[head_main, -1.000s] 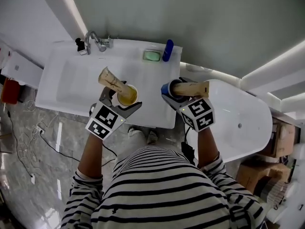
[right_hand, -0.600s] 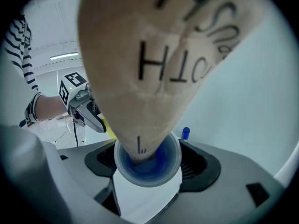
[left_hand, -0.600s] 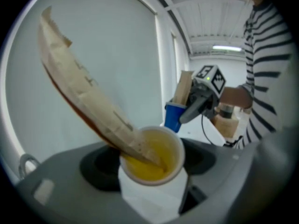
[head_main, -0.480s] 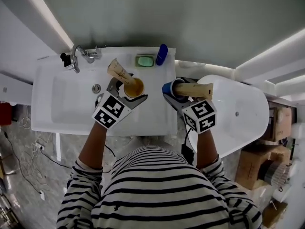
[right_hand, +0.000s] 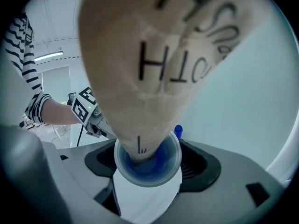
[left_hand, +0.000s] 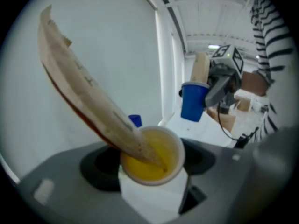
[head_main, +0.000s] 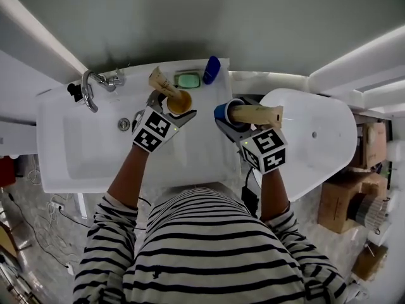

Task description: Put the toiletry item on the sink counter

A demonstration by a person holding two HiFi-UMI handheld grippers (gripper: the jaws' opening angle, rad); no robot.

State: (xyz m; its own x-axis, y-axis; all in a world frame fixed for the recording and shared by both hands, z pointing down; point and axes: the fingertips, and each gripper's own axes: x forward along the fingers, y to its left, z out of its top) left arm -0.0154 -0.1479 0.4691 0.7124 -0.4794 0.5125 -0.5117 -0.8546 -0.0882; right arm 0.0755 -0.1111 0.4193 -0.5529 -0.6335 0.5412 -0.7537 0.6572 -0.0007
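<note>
Cannot read the lettering on the beige tube (right_hand: 159, 64) whole in the right gripper view: clipped by the top edge. Cannot see the lower walls of the blue cup (right_hand: 161, 161) or the yellow cup (left_hand: 149, 166), sunk out of sight in each gripper view. Too small in the head view to name: green thing (head_main: 188, 80) and blue thing (head_main: 211, 69) (side by side on the tabletop (head_main: 205, 144)). Cannot follow the tabletop's front edge either, partly covered by a forearm (head_main: 126, 177).

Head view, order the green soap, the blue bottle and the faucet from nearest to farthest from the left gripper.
1. Green soap, just beyond the left gripper.
2. Blue bottle, back right corner.
3. Faucet, far left of the sink.
</note>
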